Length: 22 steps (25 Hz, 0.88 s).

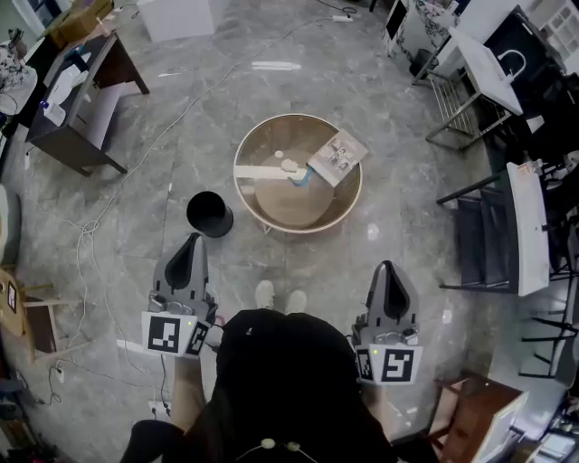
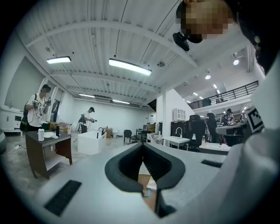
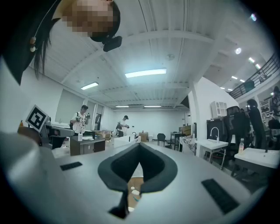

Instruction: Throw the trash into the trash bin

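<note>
A round wooden table (image 1: 271, 203) stands ahead of me on the marble floor. On it lie a small white crumpled scrap (image 1: 289, 165), a blue and white piece (image 1: 299, 179) and a printed booklet (image 1: 338, 155) leaning over the far right rim. The black trash bin (image 1: 209, 213) stands on the floor just left of the table. My left gripper (image 1: 193, 240) is held level near me, pointing at the bin, jaws shut and empty. My right gripper (image 1: 387, 269) hangs level on the right, also shut and empty. Through the closed jaws of the left gripper (image 2: 142, 145) and right gripper (image 3: 140, 145) a sliver of the table shows.
A dark desk (image 1: 77, 99) stands at the far left and a white box (image 1: 181, 16) at the back. Black chairs and white tables (image 1: 507, 217) crowd the right side. A white cable (image 1: 136, 163) trails across the floor on the left. Two people (image 2: 39, 109) stand far off.
</note>
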Motion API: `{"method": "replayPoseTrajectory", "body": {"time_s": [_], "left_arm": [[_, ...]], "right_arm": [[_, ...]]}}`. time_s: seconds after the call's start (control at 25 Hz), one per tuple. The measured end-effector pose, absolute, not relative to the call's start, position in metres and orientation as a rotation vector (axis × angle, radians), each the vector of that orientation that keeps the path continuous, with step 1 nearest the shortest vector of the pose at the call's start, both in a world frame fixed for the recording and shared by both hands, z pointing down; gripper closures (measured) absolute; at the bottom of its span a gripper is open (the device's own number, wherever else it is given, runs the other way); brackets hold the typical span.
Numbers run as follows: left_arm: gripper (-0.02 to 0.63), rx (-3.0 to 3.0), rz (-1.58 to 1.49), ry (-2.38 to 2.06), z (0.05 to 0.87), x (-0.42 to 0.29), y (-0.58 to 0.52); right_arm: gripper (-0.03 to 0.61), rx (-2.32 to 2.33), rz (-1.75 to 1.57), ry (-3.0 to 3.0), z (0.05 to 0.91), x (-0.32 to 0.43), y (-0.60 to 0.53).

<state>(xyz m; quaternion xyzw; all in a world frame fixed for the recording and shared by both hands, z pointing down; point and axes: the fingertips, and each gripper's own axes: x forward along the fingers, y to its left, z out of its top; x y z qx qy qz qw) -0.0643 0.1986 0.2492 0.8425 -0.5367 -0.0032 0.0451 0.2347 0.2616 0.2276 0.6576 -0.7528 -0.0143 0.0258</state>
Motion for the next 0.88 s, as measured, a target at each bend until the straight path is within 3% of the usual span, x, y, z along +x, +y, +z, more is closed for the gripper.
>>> {"method": "replayPoseTrajectory", "body": {"time_s": [0.44,0.56,0.68,0.76,0.88], "left_arm": [[0.607,2.522,-0.056,-1.500,0.285,-0.083,0.208],[0.606,2.506,-0.048,-1.498,0.303,-0.097,0.207],[0.597,2.474,0.003,-1.425,0.341,-0.105,0.197],[0.532,2.433,0.048,-1.332,0.375,-0.103,0.189],[0.526,2.332,0.073,-1.217,0.427,-0.095,0.175]], "right_arm": [[0.570,1.824,0.107,-2.274,0.281,0.205,0.247],[0.468,1.693,0.114,-2.257,0.310,0.186,0.245],[0.446,1.605,0.143,-2.203,0.346,0.174,0.248],[0.425,1.523,0.201,-2.179,0.380,0.167,0.249],[0.443,1.419,0.311,-2.179,0.441,0.163,0.241]]}}
